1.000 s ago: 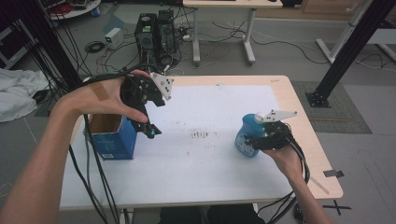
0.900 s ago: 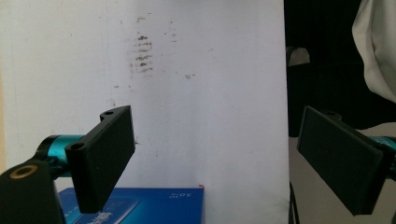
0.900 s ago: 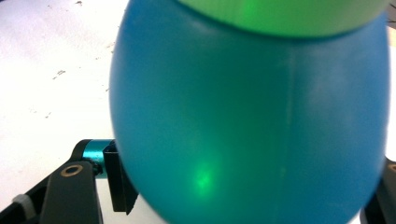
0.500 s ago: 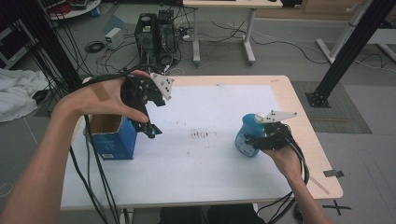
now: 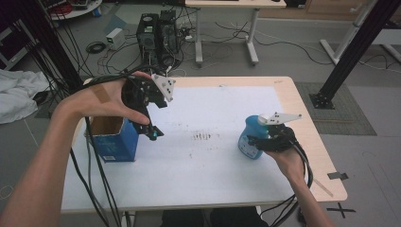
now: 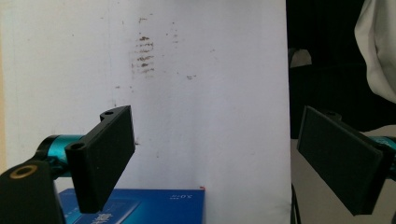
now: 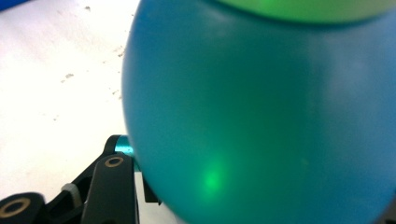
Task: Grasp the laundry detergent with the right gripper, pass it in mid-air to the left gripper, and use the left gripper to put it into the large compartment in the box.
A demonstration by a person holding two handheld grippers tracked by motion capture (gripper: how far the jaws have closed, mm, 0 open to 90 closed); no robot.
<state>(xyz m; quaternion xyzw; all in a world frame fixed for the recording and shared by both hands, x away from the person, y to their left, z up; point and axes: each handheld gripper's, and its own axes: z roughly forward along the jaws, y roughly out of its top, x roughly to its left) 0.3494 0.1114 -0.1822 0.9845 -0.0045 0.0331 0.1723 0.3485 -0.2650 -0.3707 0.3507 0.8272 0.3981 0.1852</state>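
Observation:
A round blue spray bottle with a pale top stands on the white sheet at the right. My right gripper reaches it from the right, and its jaws have just been closing with the bottle between them. In the right gripper view the bottle's belly looms large and one finger lies against it. My left gripper hangs tilted down at the left, beside an open blue cardboard box. Its jaws stand wide open with nothing between them, above the box edge.
A white sheet with a patch of brown stains covers the wooden table. Cables trail from both grippers over the near edge. On the floor behind stand a computer tower, another table and black frame posts.
The right gripper's jaws have drawn in against the blue bottle. Both hands and the left gripper stay where they were.

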